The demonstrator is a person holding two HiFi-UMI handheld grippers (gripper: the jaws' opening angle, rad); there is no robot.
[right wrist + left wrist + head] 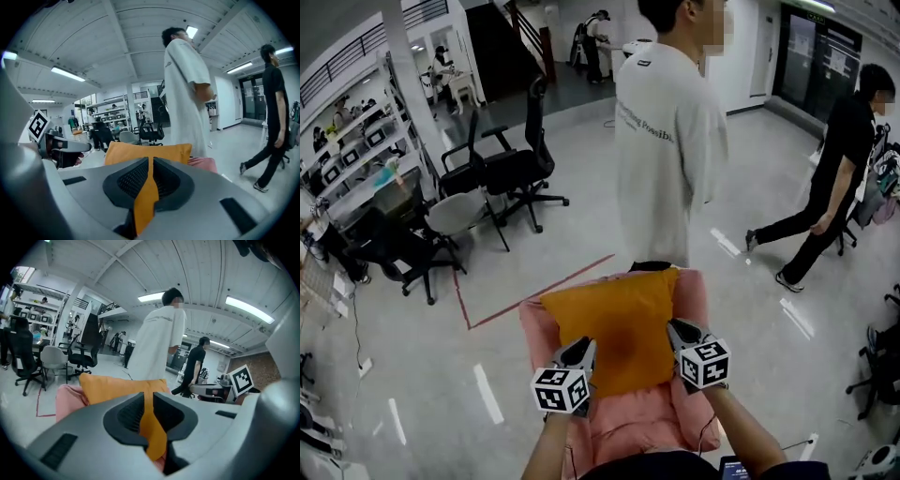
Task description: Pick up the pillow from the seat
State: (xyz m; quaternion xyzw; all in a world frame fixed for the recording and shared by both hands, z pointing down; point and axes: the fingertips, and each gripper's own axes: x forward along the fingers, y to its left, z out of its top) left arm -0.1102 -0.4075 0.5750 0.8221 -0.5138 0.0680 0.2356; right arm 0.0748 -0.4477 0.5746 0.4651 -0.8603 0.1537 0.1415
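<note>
An orange pillow [619,337] lies on a pink seat [628,427] right below me in the head view. My left gripper [581,354] grips the pillow's near left edge, and my right gripper [680,336] grips its near right edge. In the left gripper view a fold of the orange pillow [117,385] is pinched between the jaws of the left gripper [147,413]. The right gripper view shows the same: the right gripper [150,180] holds a strip of the pillow [140,152] between its jaws. Both are shut on the fabric.
A person in a white sweatshirt [666,141] stands right behind the seat. Another person in black [834,187] walks at the right. Black office chairs [511,164] and a grey chair [455,211] stand at the left, near shelves [356,141]. Red tape [534,300] marks the floor.
</note>
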